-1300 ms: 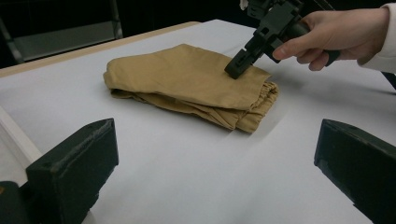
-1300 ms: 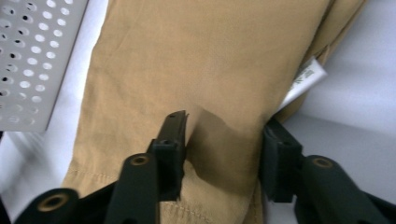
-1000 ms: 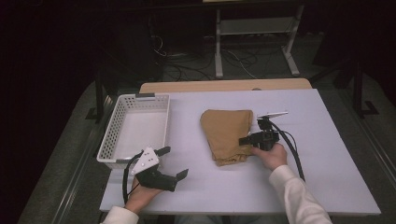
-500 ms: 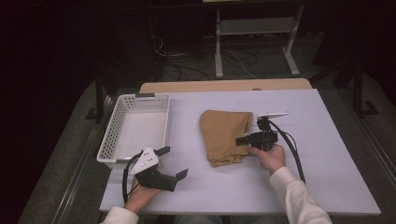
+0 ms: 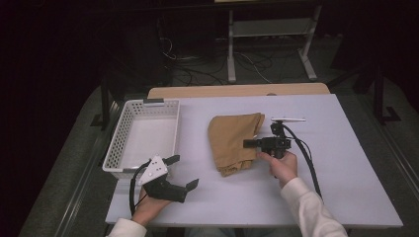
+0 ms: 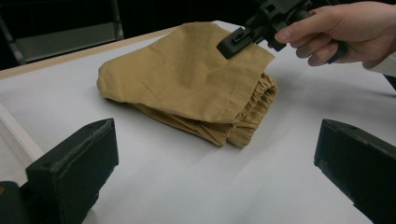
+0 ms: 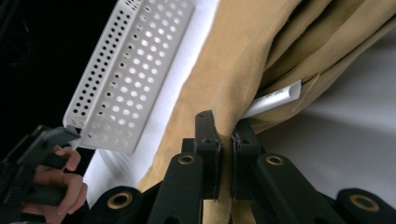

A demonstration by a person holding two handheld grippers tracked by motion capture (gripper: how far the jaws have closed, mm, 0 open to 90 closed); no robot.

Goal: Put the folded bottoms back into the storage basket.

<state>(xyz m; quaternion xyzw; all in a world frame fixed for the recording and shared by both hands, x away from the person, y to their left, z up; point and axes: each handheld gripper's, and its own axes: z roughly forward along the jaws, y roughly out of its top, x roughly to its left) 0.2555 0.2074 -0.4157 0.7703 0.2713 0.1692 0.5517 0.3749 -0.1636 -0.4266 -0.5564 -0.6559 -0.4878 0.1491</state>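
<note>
Tan folded shorts (image 5: 233, 142): my right gripper (image 5: 248, 143) has just closed, pinching their three o'clock edge; my left gripper (image 5: 182, 172) is wide.

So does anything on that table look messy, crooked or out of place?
Nothing looks spilled or damaged. The folded tan garment lies a little askew on the white table, its gathered waistband bunched at the near edge, and a white label pokes out between its layers. The right gripper is shut on its top layer. The white basket holds nothing.
</note>
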